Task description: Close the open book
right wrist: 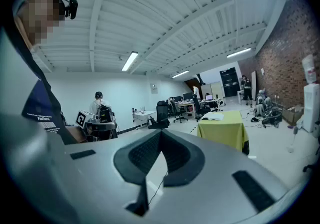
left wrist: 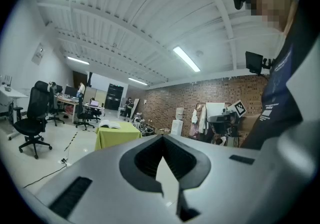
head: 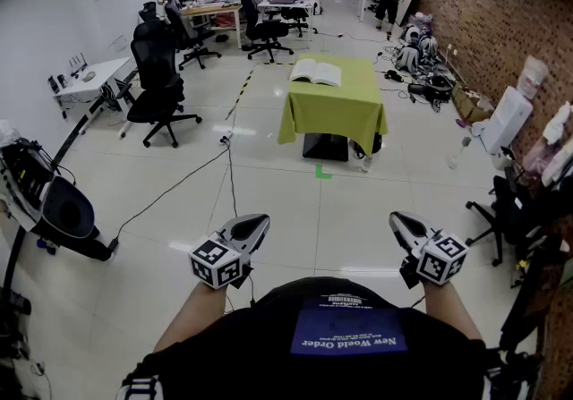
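Observation:
An open book with white pages lies on a small table covered by a green cloth, far ahead in the middle of the room. The left gripper view shows the book and the cloth small at the left. In the right gripper view the book sits on the cloth at the right. My left gripper and right gripper hover close to my body, well short of the table. Both are shut with nothing between their jaws, and both point roughly level toward the table.
Black office chairs stand at the left, and a cable trails across the floor. A green tape mark lies before the table. Desks fill the back. Bags and clutter line the brick wall at the right. A black machine sits at the left.

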The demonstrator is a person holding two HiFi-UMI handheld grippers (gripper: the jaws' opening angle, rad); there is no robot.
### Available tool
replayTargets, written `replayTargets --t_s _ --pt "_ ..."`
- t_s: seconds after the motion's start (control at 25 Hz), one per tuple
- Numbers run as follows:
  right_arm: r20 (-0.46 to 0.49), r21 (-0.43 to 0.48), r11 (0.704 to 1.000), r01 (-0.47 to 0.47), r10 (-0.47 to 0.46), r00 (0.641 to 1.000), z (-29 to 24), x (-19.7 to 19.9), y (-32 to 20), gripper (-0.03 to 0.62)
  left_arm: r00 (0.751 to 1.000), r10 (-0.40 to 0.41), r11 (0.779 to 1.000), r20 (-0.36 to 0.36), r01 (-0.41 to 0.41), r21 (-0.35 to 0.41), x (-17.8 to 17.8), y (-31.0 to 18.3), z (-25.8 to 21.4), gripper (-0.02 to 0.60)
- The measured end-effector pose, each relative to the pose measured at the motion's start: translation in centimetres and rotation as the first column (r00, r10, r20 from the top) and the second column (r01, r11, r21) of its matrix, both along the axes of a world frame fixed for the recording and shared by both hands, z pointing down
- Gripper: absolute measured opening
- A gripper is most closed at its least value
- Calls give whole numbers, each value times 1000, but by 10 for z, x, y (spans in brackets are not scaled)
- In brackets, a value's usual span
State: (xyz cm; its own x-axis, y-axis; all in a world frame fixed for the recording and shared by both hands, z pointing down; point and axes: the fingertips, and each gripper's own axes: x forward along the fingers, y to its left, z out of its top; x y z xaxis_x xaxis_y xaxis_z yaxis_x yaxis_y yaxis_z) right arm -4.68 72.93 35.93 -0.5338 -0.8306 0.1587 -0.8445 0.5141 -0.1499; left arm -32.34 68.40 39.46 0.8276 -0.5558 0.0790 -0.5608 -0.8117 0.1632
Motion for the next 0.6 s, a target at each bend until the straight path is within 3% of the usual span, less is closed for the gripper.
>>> replayTargets --t_s 0.6 --pt "19 -2 999 -53 53 998 0 -40 -9 -15 998 56 998 -11 -56 -7 -41 -18 -3 -5"
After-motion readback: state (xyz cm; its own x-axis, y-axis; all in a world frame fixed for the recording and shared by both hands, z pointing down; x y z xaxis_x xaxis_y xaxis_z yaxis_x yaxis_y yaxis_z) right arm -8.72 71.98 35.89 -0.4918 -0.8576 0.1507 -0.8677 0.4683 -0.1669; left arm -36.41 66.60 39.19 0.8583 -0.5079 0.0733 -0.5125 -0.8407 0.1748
